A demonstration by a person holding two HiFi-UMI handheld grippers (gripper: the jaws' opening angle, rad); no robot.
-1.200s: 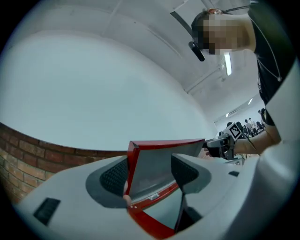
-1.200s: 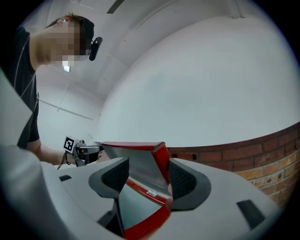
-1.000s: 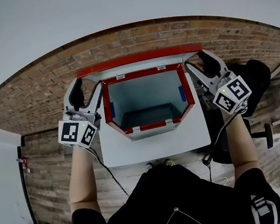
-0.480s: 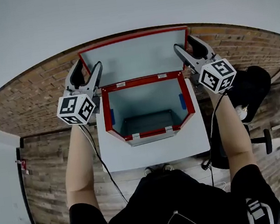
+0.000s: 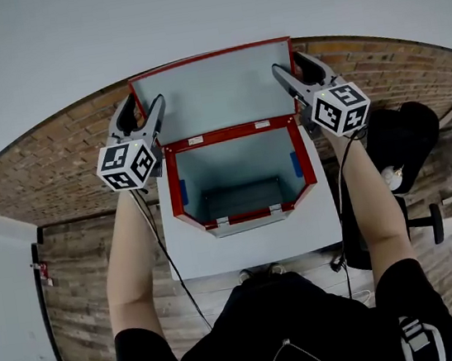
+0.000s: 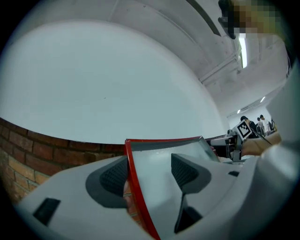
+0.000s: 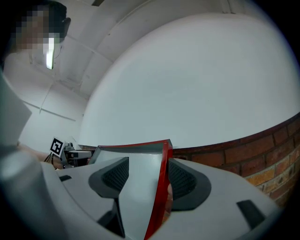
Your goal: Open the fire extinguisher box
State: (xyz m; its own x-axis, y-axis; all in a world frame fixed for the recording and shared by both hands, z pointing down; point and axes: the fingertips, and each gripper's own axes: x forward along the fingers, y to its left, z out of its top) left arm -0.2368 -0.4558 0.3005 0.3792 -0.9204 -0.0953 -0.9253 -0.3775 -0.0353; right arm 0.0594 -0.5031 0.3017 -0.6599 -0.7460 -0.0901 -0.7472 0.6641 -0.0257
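Observation:
The fire extinguisher box [image 5: 250, 232] is white with a red rim, and its inside shows bare. Its lid [image 5: 214, 92] stands raised at the back, leaning away from me. My left gripper [image 5: 143, 104] straddles the lid's left red edge [image 6: 133, 187]. The outer pad [image 6: 115, 176] lies against that edge, while the inner pad [image 6: 183, 171] stands apart over the lid's pale inner face. My right gripper [image 5: 289, 63] straddles the lid's right red edge [image 7: 161, 178] in the same way, with only its outer pad [image 7: 180, 178] close to it. Both grippers are open.
A brick surface [image 5: 56, 162] runs behind and beside the box below a white wall [image 5: 186, 14]. A black office chair [image 5: 404, 138] stands at the right. Blue clips [image 5: 295, 157] sit on the box's inner side walls. Cables hang from both grippers.
The lid has swung up from nearly edge-on to standing raised. Both grippers rose and moved back with its side edges.

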